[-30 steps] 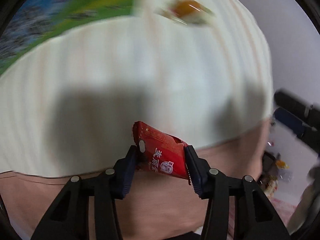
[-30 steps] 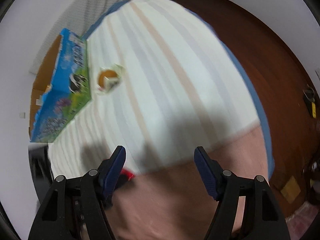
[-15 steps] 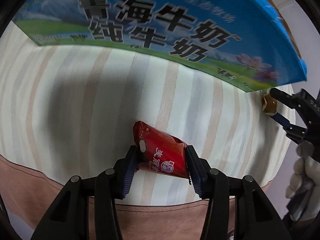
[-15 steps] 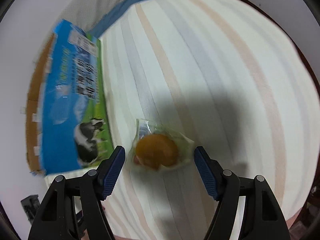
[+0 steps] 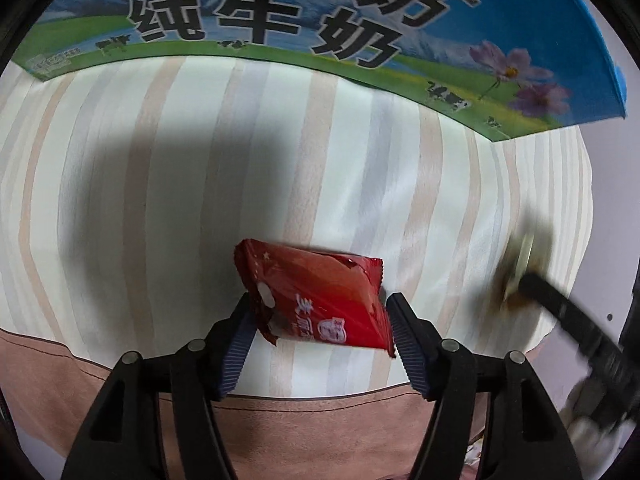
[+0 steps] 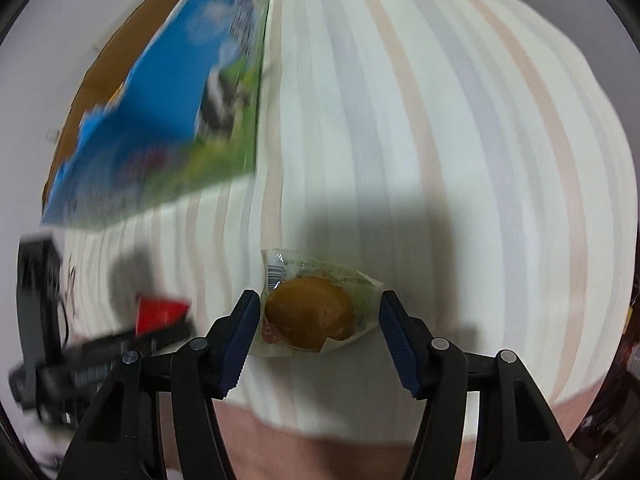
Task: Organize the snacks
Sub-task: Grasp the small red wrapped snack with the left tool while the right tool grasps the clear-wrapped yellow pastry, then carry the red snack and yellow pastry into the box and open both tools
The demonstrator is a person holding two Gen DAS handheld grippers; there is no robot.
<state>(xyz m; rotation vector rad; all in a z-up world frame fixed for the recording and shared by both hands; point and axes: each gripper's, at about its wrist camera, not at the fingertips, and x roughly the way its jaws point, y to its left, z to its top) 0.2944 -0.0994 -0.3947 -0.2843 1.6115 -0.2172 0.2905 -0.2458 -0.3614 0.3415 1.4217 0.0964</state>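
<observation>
My left gripper [image 5: 318, 330] is opening around the red snack packet [image 5: 316, 300], which sits tilted between the pads; the right-hand pad looks clear of it, so it may drop crooked onto the striped cloth [image 5: 200, 184] rather than into the milk carton box [image 5: 280, 12] ahead. My right gripper [image 6: 316, 326] is closing on the clear-wrapped bun [image 6: 310, 312], pads not yet pressing. Since that hand is blurred with motion, the slippery wrapper could skid out or the bun get squashed.

Both point steeply down: left gripper [image 5: 320, 320] jaws opening around the red packet [image 5: 320, 300], right gripper [image 6: 316, 320] jaws closing around the wrapped bun [image 6: 310, 310].
</observation>
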